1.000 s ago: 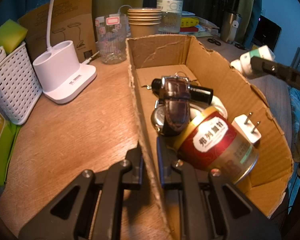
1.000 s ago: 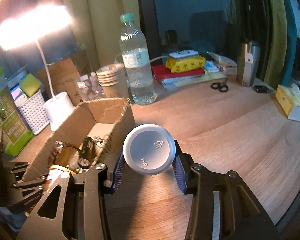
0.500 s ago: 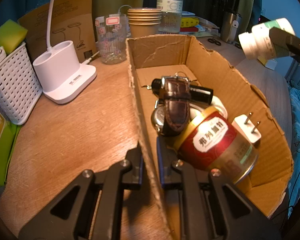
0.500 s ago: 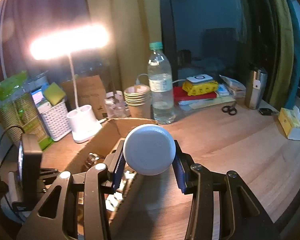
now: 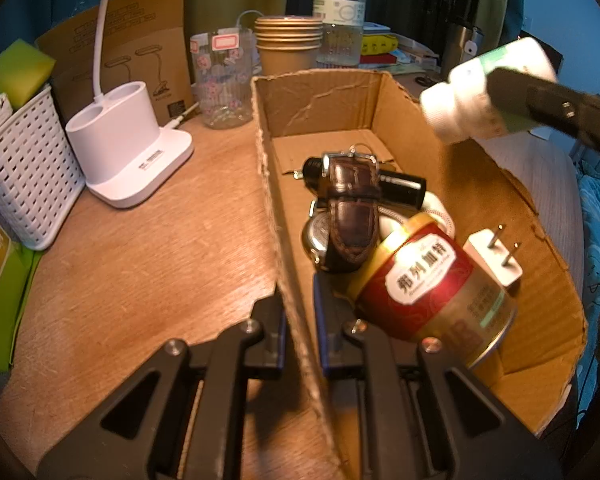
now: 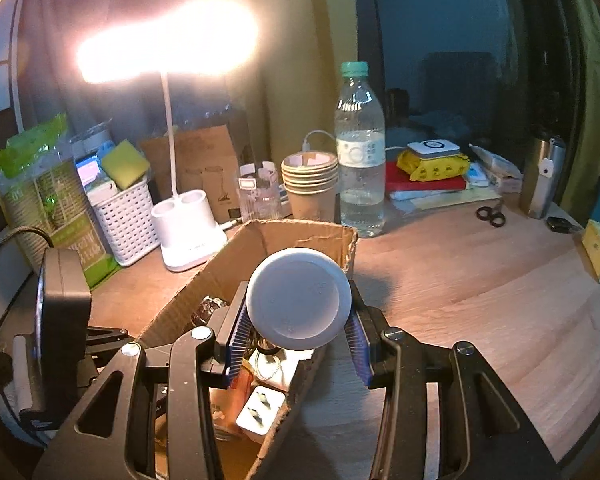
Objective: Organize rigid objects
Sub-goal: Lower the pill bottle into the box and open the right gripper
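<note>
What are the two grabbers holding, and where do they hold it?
The right gripper holds a white bottle by its sides, bottom facing the camera, over the cardboard box. The left gripper pinches the box's left wall.

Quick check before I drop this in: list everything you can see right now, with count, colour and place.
Cardboard box: 1, brown, centre of desk.
Tea tin: 1, red and gold, lying in box.
Watch: 1, brown strap, in box.
Plug adapter: 1, white, in box by right wall.
Black cylinder: 1, in box behind watch.
White bottle: 1, green label, held above box.
Desk lamp: 1, white, left of box, lit.
Basket: 1, white, far left.
Paper cups: stack, brown, behind box.
Water bottle: 1, clear, behind box.
Scissors: 1, black, right rear.
Left tool: clamped on box wall.
Right tool: gripping white bottle.
</note>
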{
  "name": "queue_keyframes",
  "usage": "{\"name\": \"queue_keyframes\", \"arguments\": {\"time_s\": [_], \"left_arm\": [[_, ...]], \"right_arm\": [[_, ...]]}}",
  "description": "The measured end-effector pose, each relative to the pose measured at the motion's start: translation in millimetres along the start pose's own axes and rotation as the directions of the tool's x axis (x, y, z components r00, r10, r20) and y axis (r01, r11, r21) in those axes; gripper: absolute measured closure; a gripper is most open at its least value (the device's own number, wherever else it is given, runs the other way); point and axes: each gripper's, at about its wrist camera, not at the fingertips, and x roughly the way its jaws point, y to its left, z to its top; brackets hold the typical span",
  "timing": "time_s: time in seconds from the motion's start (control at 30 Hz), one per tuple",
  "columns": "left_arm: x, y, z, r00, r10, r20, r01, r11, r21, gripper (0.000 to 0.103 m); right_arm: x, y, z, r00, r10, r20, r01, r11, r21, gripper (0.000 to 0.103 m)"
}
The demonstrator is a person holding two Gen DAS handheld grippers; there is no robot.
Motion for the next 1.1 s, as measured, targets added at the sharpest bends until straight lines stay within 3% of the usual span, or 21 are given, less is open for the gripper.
{"name": "queue_keyframes", "arguments": {"time_s": [0.2, 0.3, 0.5, 0.7, 1.1], "left_arm": [[0.0, 0.0, 0.0, 1.0, 0.0, 0.0, 0.0, 1.0, 0.0, 0.091], [0.1, -0.1, 0.1, 1.0, 0.0, 0.0, 0.0, 1.0, 0.0, 0.091], [0.0, -0.2, 0.1, 1.0, 0.0, 0.0, 0.0, 1.0, 0.0, 0.091], [-0.3, -0.3, 0.2, 1.0, 0.001, 0.0, -0.001, 1.0, 0.001, 0.091], [-0.3, -0.4, 0.2, 1.0, 0.001, 0.001, -0.001, 1.0, 0.001, 0.091]], "right_arm": [[19.2, 12.8, -4.7, 0.997, -0.07, -0.034, 0.067, 0.995, -0.068, 0.057], [30.0, 23.8, -8.3, 0.988, -0.148, -0.044, 0.14, 0.979, -0.148, 0.057], [39.3, 33.6, -15.6, 0.976, -0.211, -0.059, 0.193, 0.955, -0.227, 0.057], [40.2, 35.4, -20.2, 0.972, -0.222, -0.082, 0.195, 0.947, -0.254, 0.057], [30.6, 31.9, -22.2, 0.979, -0.166, -0.114, 0.14, 0.967, -0.211, 0.055]]}}
